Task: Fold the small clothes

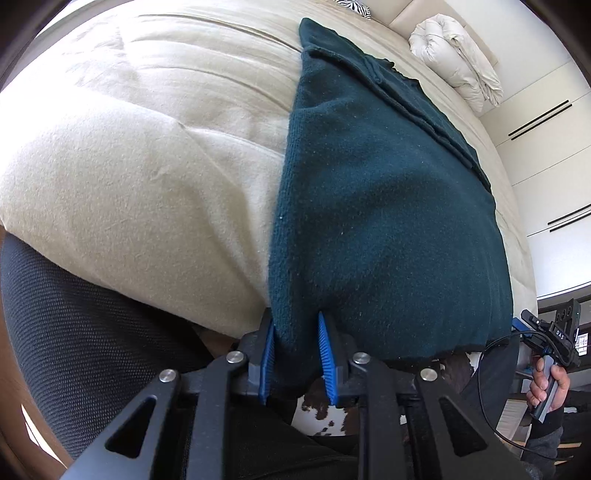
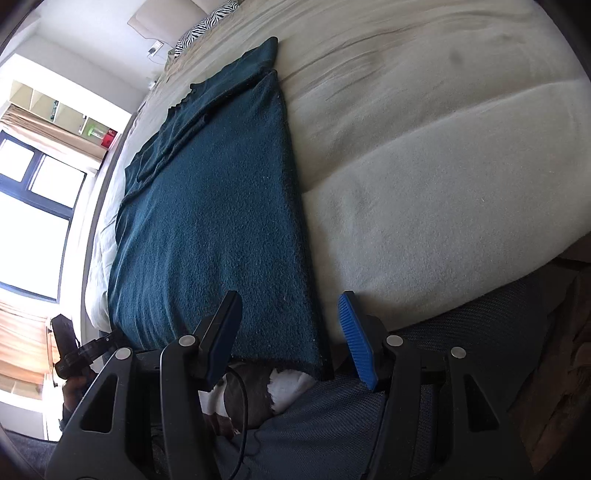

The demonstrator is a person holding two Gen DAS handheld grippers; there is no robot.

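Note:
A dark teal knit garment (image 1: 388,206) lies flat on the cream bed (image 1: 147,147), with its sleeves folded in at the far end and its near hem hanging over the bed's edge. My left gripper (image 1: 295,332) is shut on the hem's left corner, and the fabric is pinched between the blue pads (image 1: 327,350). In the right wrist view, the same garment (image 2: 207,221) has its right hem corner lying between the spread fingers of my right gripper (image 2: 290,306). That gripper is open and its pads stand apart from the cloth. A hand (image 1: 546,384) holds it at the right edge of the left wrist view.
A rolled white duvet (image 1: 458,62) lies at the bed's far right and a zebra-print pillow (image 2: 207,29) at the head. A black mesh chair (image 1: 74,332) sits against the bed's near edge. A cowhide rug (image 1: 321,410) covers the floor below. A window (image 2: 37,184) is to the left.

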